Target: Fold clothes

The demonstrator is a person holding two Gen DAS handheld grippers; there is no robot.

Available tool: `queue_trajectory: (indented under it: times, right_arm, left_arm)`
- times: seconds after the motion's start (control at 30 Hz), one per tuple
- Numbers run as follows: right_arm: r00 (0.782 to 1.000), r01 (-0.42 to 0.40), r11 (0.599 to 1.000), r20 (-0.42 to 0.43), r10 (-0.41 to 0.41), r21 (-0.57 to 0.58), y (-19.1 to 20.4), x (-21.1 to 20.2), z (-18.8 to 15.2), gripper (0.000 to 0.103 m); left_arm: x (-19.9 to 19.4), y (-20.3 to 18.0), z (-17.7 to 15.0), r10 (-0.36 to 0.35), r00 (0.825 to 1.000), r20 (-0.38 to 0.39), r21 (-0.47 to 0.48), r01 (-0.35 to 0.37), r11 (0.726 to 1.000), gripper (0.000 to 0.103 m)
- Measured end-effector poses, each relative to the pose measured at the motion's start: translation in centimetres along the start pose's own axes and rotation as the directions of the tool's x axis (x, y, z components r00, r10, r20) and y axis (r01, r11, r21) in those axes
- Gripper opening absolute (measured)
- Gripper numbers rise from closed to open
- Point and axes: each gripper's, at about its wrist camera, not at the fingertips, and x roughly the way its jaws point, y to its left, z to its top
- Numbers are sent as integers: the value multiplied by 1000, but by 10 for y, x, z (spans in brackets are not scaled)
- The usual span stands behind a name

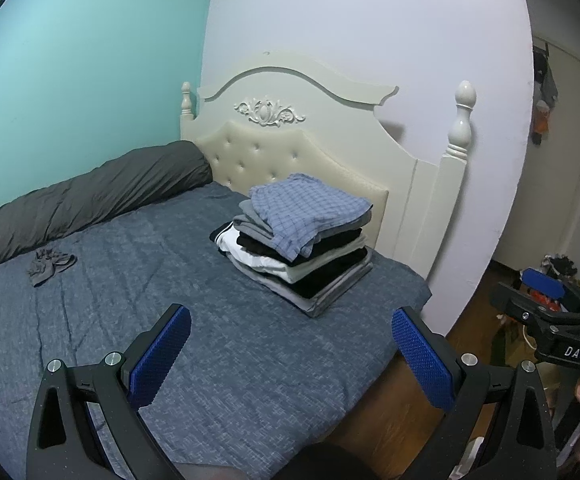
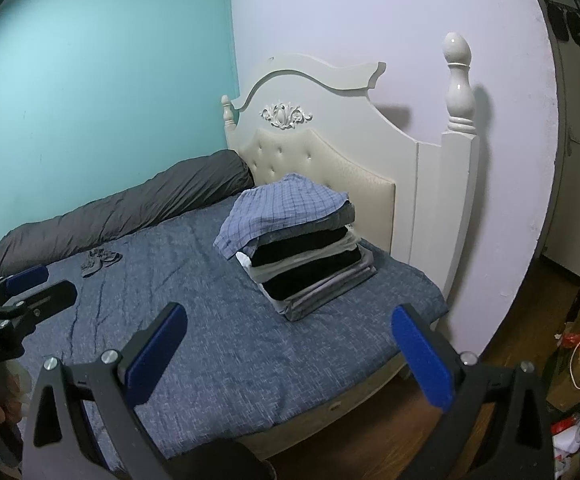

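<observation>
One crumpled grey garment (image 1: 50,264), left of frame centre, is judged light and limp, best pinched at an edge; left gripper (image 1: 290,356) and right gripper (image 2: 290,356) are held wide open, empty.

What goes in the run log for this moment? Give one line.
left gripper: open, empty | right gripper: open, empty | stack: folded, by headboard | grey garment: crumpled, unfolded, on bed

- The left tool (image 1: 291,356) hangs over the bed's (image 1: 250,360) near edge, jaws wide apart, holding nothing.
- A stack of folded clothes (image 1: 297,240) sits near the headboard (image 1: 290,140).
- A small crumpled grey garment (image 1: 50,264), perhaps socks, lies toward the far edge beside a grey rolled duvet (image 1: 90,196).
</observation>
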Motion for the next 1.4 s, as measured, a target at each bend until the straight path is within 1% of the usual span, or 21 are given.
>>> queue_trajectory:
  times: [0.33, 0.9, 1.27, 1.4]
  right_arm:
    - [1000, 3, 1000, -3, -3, 2, 1, 0, -1, 103]
    - [1000, 7, 1000, -5, -7, -3, 1, 0, -1, 103]
    - [1000, 2, 1000, -14, -2, -5, 1, 3, -2, 103]
    - [1000, 2, 1000, -17, -2, -5, 2, 4, -2, 103]
  left_arm:
    - [-1, 1, -3, -2, 1000, -6, -9, 2, 1000, 103]
    - [-3, 3, -3, -5, 1000, 12, -25, 6, 1000, 103]
    - [0, 4, -2, -19, 1000, -7, -34, 18, 999, 103]
    - [0, 4, -2, -8, 1000, -3, -36, 8, 999, 103]
